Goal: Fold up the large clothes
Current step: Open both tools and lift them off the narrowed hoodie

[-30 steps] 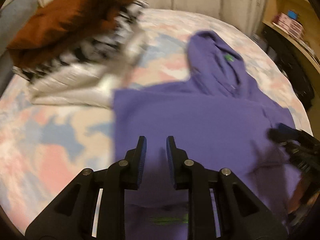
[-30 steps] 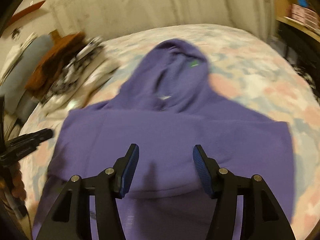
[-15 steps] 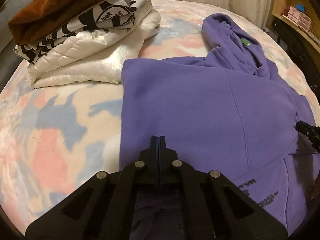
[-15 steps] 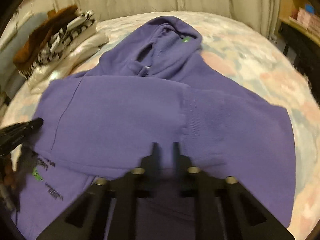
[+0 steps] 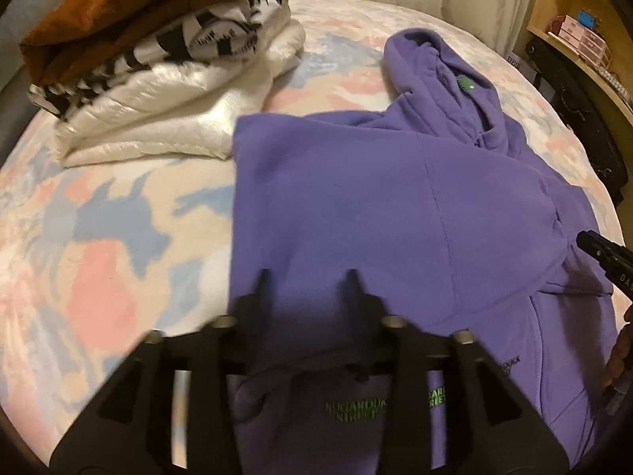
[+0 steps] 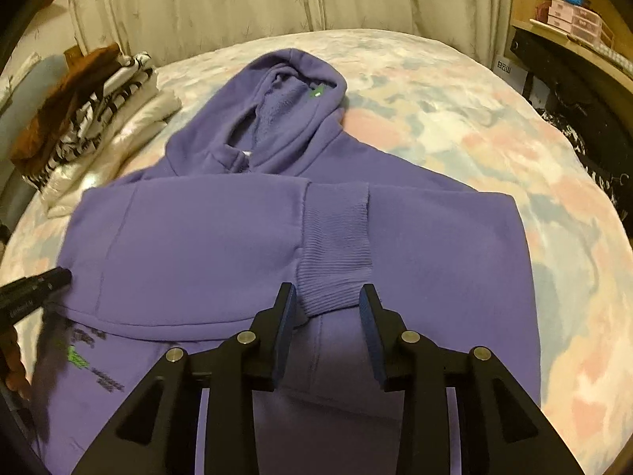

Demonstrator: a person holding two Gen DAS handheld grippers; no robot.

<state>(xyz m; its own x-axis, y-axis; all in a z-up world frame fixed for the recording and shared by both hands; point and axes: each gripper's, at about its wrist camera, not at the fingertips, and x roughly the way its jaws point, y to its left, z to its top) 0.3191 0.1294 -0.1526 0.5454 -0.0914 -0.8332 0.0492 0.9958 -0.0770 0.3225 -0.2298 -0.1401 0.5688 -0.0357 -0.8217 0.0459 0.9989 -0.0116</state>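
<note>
Both grippers — left [image 5: 306, 277], right [image 6: 327, 297] — hang fingers parted over purple hoodie [image 6: 221, 237] on pastel-blotched bedspread [image 6: 455, 118].

- i note the hoodie [image 6: 221, 245]: purple, green lettering.
- bedspread [image 5: 99, 237]: pink, blue, cream blotches.
- folded pile [image 5: 158, 59]: rust, black-white print, white.

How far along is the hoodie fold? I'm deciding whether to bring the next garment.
Done: both sleeves lie folded across the hoodie, cuff on the chest. In hand: nothing; the left tongs and right tongs are open. Left: folding hood and body, then stacking on the pile.
</note>
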